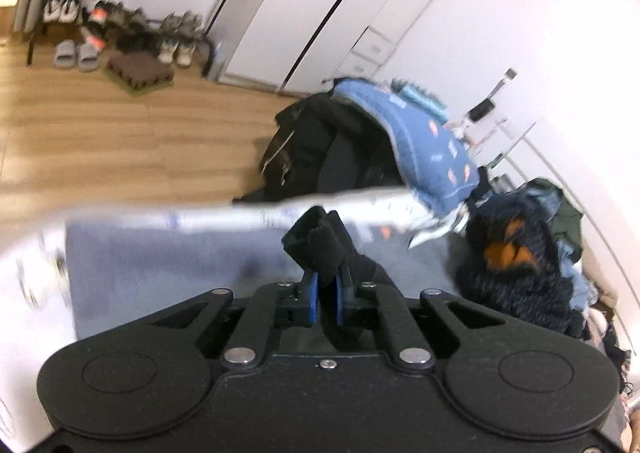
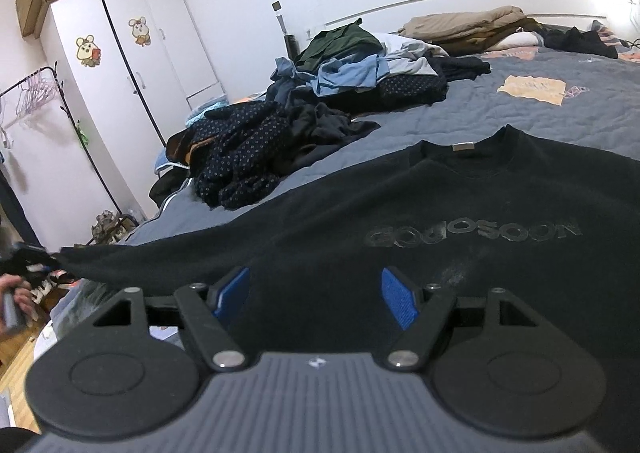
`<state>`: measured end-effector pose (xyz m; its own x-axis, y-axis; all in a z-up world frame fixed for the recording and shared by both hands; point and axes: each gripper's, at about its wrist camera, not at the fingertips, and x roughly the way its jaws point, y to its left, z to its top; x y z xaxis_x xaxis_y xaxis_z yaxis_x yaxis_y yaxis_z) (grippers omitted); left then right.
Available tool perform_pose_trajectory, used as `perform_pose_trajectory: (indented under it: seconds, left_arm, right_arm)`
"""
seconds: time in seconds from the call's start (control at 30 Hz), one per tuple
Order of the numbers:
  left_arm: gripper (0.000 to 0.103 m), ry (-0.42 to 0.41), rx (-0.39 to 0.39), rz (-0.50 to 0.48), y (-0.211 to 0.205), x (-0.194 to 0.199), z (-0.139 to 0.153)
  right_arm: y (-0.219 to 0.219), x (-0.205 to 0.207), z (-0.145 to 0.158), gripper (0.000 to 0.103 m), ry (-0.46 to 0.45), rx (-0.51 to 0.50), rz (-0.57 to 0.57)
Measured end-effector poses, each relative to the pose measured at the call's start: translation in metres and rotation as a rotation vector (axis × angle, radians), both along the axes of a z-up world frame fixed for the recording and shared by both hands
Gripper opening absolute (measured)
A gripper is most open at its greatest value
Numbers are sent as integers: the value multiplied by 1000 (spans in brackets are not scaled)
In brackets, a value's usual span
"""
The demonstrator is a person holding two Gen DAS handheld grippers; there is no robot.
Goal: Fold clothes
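The black sweatshirt (image 2: 440,221) lies flat on the bed (image 2: 460,121), collar at 12 o'clock. Left gripper (image 1: 325,285) is clamped on its sleeve cuff (image 1: 320,241), presumably for folding inward. Right gripper (image 2: 316,297), jaws apart, hovers above the hem.

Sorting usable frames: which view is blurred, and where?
Left wrist view: motion-smeared, worst along the white bed edge; the left gripper pinching black fabric stays sharper. Right wrist view: mostly crisp, the black printed sweatshirt readable, fisheye-curved walls.
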<state>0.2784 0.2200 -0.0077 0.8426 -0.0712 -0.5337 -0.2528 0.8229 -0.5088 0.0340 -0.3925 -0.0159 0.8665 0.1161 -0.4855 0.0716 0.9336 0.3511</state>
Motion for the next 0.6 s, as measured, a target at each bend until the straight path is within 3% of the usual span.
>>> perform_pose_trajectory:
  seconds: [0.07,0.1,0.23,0.4,0.6]
  left_arm:
    - [9,-10,45,-3,3,1,12]
    - [10,31,54,-16,0,6,10]
    - [39,227,45,-53,-11,18,-13]
    - [43,211,40,-136,-38,-25,-20]
    - [56,109,75,-376,-110,-74,19]
  right_arm:
    - [0,1,0,73,0,5,1]
    - [1,1,0,73,0,4,4]
    - [5,1,2,73,-3,0,24]
    - [5,-1,7,73,-11,-1,30]
    - [8,-7,13,73,-15,-2,20]
